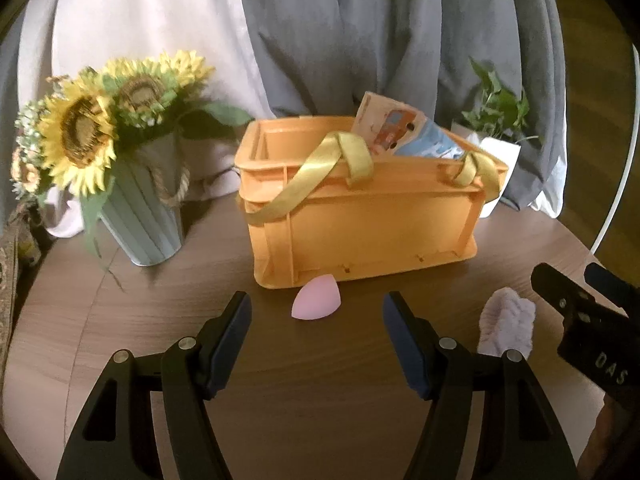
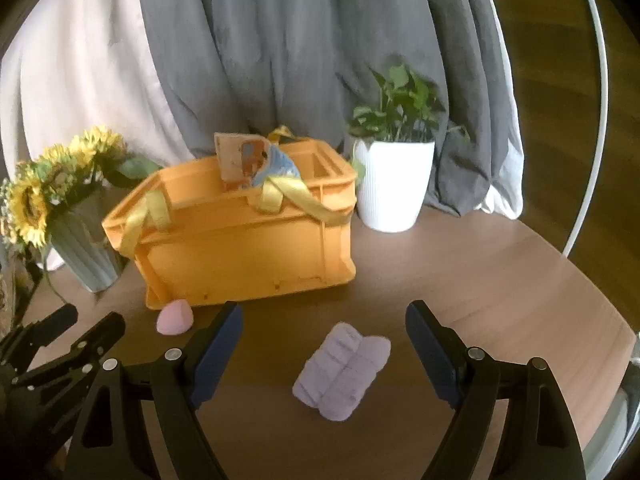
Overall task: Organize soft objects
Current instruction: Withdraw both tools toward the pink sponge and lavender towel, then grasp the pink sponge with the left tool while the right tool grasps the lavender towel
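We have two soft things left out on the table (image 2: 500, 280). The folded lilac cloth (image 2: 342, 370) lies flat right in front of our right gripper (image 2: 324, 328), at about 6 o'clock from the crate and well apart from it. The pink sponge (image 1: 316, 298) sits at the crate's near left corner, roughly 7 o'clock from its middle, touching the wall or just beside it; we cannot tell which.

Our right gripper has its jaws spread wide with nothing between them, lined up over the cloth but not touching it. Our left gripper (image 1: 318, 316) is likewise wide and empty, aimed at the sponge, which lies just beyond its fingertips.

The orange crate (image 1: 380, 232) stands mid-table. It already holds a blue cloth bundle (image 2: 276, 166) with a printed card (image 2: 236, 158) tucked beside it, and yellow straps (image 1: 308, 178) drape over the rim. So we judge the job partly done: some soft goods are in, while sponge and lilac cloth are still to go.

Further out, a sunflower vase (image 1: 140, 216) stands at 9 o'clock from the crate and a potted plant (image 2: 394, 180) in a white pot at 2 o'clock, with grey and white curtains (image 2: 280, 40) behind.
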Available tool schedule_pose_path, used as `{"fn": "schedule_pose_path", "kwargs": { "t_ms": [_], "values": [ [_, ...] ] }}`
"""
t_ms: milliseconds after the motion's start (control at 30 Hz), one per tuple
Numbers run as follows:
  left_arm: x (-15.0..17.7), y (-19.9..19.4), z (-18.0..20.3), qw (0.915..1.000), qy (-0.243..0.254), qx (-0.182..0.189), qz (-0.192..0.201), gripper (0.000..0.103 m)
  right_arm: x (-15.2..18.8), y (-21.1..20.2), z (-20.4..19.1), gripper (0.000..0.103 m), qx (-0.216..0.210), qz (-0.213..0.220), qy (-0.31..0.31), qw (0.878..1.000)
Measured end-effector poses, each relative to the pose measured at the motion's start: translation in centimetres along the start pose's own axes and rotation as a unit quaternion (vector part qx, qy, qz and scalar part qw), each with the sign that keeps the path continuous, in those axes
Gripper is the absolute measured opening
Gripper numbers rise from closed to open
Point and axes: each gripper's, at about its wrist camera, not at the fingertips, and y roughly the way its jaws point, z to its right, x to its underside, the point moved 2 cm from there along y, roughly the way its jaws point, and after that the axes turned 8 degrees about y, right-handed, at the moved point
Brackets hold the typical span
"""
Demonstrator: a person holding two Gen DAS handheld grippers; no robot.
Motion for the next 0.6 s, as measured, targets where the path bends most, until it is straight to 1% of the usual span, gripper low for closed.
{"fn": "schedule_pose_path", "kwargs": {
  "t_ms": [133,433,600],
  "values": [
    [-0.1,2.0,-0.2,0.9999,0.01,0.003,-0.006,0.067,0.8,1.2,-0.5,0.084,0.015,-0.004,-0.002,1.0],
    [0.1,6.4,-0.4,0.999,0.014,0.03,-0.029,0.067,2.3,4.8,-0.7,0.084,0.052,-0.04,0.02,0.998],
    [0.0,8.1,-0.4,0.9986,0.019,0.033,-0.037,0.067,3.1,6.5,-0.7,0.084,0.069,-0.057,0.025,0.996]
  ]
}}
